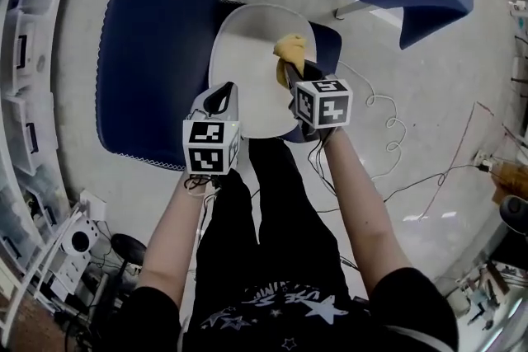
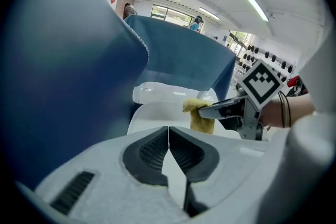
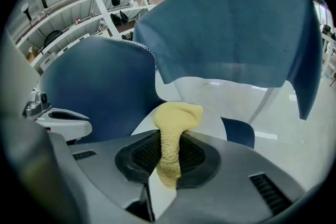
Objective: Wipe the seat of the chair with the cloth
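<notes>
Clearly, the right gripper (image 1: 293, 78) pinched the yellow cloth (image 1: 289, 50) over the white chair seat (image 1: 243, 53); the left gripper (image 1: 221, 92) hovered pressed together, empty. Pressing the cloth flat before sweeping would probably wipe best.

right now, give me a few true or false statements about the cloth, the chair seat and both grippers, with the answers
1. The right gripper has the cloth pinched between its fingers. True.
2. The left gripper has its fingers spread wide apart. False: its fingers are closed together with nothing between them.
3. In the head view, the cloth is over the white chair seat. True.
4. The cloth is spread flat across the whole seat. False: it is a small bunched yellow wad at the right gripper's fingertips, and most of the seat is bare.
5. The left gripper shares the hold on the cloth. False: only the right gripper grips it, and the left is off to the side.
</notes>
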The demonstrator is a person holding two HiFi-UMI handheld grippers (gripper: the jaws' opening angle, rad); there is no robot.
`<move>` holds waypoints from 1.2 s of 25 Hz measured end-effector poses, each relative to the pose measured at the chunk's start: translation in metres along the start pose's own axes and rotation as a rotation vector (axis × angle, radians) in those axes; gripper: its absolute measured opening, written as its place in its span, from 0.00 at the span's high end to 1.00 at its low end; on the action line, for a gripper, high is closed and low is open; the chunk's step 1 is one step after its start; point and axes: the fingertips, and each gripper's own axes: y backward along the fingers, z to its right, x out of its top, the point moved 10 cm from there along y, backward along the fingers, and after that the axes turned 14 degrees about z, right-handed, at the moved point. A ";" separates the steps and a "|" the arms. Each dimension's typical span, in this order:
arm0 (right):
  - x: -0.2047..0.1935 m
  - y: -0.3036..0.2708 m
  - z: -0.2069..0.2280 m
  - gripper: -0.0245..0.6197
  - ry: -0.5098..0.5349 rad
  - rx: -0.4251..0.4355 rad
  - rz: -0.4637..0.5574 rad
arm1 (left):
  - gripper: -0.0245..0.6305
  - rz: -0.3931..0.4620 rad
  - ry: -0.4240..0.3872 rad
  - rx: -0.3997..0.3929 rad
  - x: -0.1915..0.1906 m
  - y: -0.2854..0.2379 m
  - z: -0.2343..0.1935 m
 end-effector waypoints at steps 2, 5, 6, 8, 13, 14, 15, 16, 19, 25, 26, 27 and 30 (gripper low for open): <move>0.004 -0.021 0.001 0.85 0.014 0.014 -0.007 | 0.93 -0.007 0.009 0.009 -0.004 -0.011 -0.007; 0.010 -0.049 0.001 0.86 0.035 0.037 -0.016 | 0.93 -0.017 0.026 0.030 -0.010 -0.024 -0.016; 0.012 -0.059 0.001 0.85 0.038 0.045 -0.015 | 0.93 -0.019 0.032 0.038 -0.011 -0.028 -0.019; 0.017 -0.079 0.001 0.85 0.043 0.061 -0.013 | 0.93 -0.023 0.040 0.048 -0.013 -0.037 -0.025; 0.025 -0.122 -0.012 0.85 0.056 0.108 -0.016 | 0.93 -0.033 0.035 0.047 -0.015 -0.050 -0.029; 0.027 -0.130 -0.016 0.86 0.059 0.117 -0.019 | 0.93 -0.038 0.037 0.051 -0.015 -0.052 -0.031; 0.027 -0.137 -0.020 0.85 0.062 0.125 -0.026 | 0.93 -0.043 0.044 0.056 -0.016 -0.053 -0.033; 0.028 -0.145 -0.023 0.85 0.064 0.134 -0.033 | 0.93 -0.047 0.053 0.060 -0.017 -0.055 -0.035; 0.024 -0.161 -0.027 0.86 0.056 0.147 -0.048 | 0.93 -0.050 0.069 0.055 -0.023 -0.058 -0.037; 0.012 -0.173 -0.023 0.86 0.067 0.125 -0.077 | 0.93 -0.067 0.069 0.062 -0.034 -0.055 -0.039; 0.012 -0.173 -0.020 0.85 0.063 0.118 -0.076 | 0.93 -0.068 0.070 0.062 -0.035 -0.054 -0.039; 0.012 -0.172 -0.017 0.85 0.057 0.112 -0.073 | 0.93 -0.069 0.069 0.061 -0.035 -0.054 -0.040; 0.011 -0.164 -0.008 0.85 0.051 0.079 -0.070 | 0.93 -0.073 0.059 0.056 -0.036 -0.050 -0.040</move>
